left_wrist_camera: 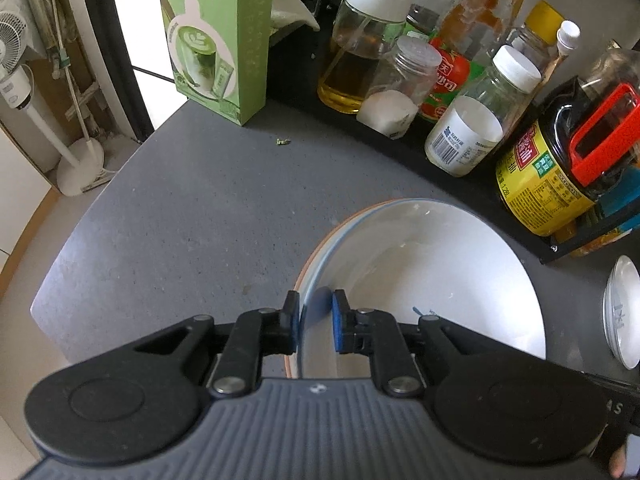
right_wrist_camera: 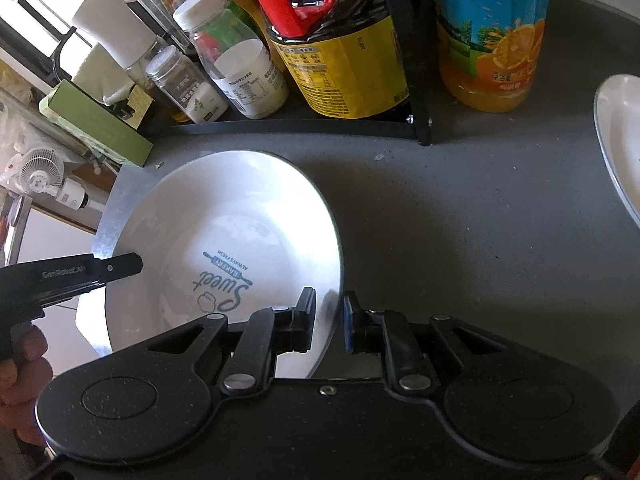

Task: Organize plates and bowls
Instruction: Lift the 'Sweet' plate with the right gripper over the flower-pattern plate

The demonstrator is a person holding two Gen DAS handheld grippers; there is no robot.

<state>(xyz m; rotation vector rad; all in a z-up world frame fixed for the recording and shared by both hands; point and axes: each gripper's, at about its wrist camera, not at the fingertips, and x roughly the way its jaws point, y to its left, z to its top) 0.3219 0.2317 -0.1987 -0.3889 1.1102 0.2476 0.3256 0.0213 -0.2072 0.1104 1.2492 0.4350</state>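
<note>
A white bowl with a blue rim and blue "Sweet Bakery" print sits on the dark grey counter; an orange-brown rim of another dish shows under its left edge. My left gripper straddles the bowl's left rim, jaws a little apart, left pad at the rim. In the right wrist view the same bowl is seen; my right gripper straddles its right rim, jaws apart. The left gripper's body shows at the bowl's far side. A second white dish lies at the right edge.
A black rack along the back holds oil, spice jars and a soy sauce jug. A green matcha latte box stands at the back left. An orange juice bottle stands beside the rack. The counter edge drops off at left.
</note>
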